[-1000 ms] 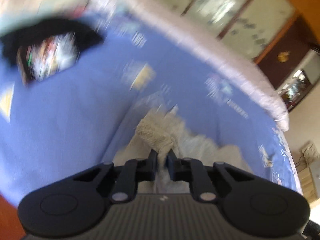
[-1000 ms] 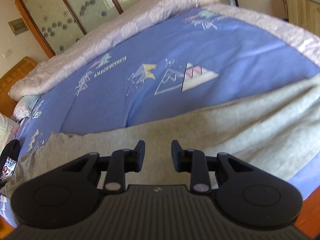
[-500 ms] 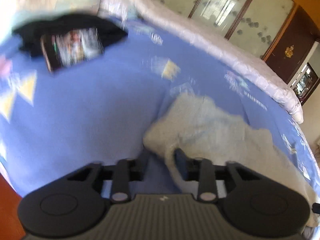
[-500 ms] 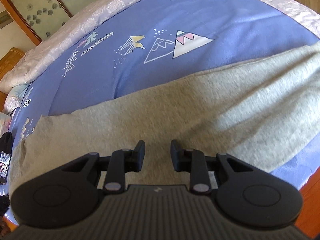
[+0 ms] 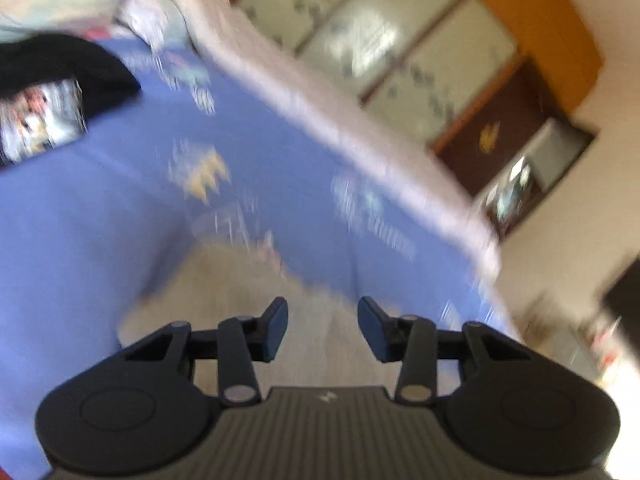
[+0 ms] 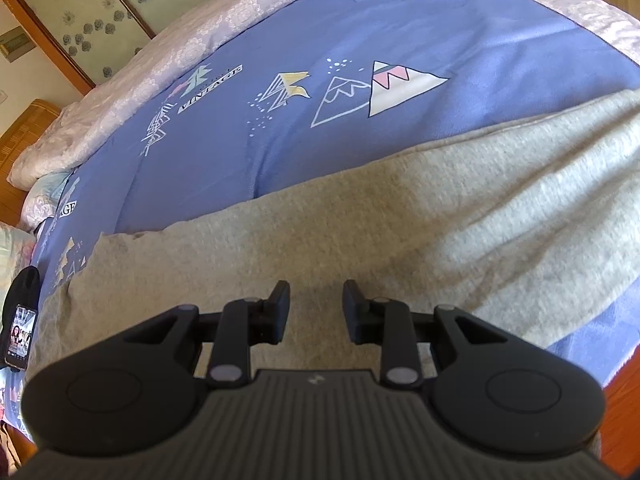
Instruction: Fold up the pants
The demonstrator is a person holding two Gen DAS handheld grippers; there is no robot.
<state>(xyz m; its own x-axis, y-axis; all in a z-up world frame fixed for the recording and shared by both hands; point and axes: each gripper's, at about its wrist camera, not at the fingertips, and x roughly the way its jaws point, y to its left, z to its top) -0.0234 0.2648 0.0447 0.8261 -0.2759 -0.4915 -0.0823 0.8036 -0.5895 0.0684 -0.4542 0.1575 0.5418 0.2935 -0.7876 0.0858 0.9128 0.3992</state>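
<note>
Grey pants (image 6: 360, 216) lie flat along the near edge of a bed with a blue patterned cover (image 6: 360, 40). In the blurred left wrist view one end of the pants (image 5: 224, 280) lies on the blue cover (image 5: 100, 220). My left gripper (image 5: 322, 322) is open and empty just above that end. My right gripper (image 6: 316, 306) is open and empty, hovering over the middle of the pants.
A black cloth with a phone on it (image 5: 44, 120) lies at the bed's left end; the phone also shows in the right wrist view (image 6: 20, 336). A pale quilt (image 6: 160, 52) runs along the far side. Wardrobe doors (image 5: 380, 40) stand behind the bed.
My left gripper has let go of the pants end, opened wide and lifted off it. The pants now lie flat. My right gripper has stayed open over the middle.
</note>
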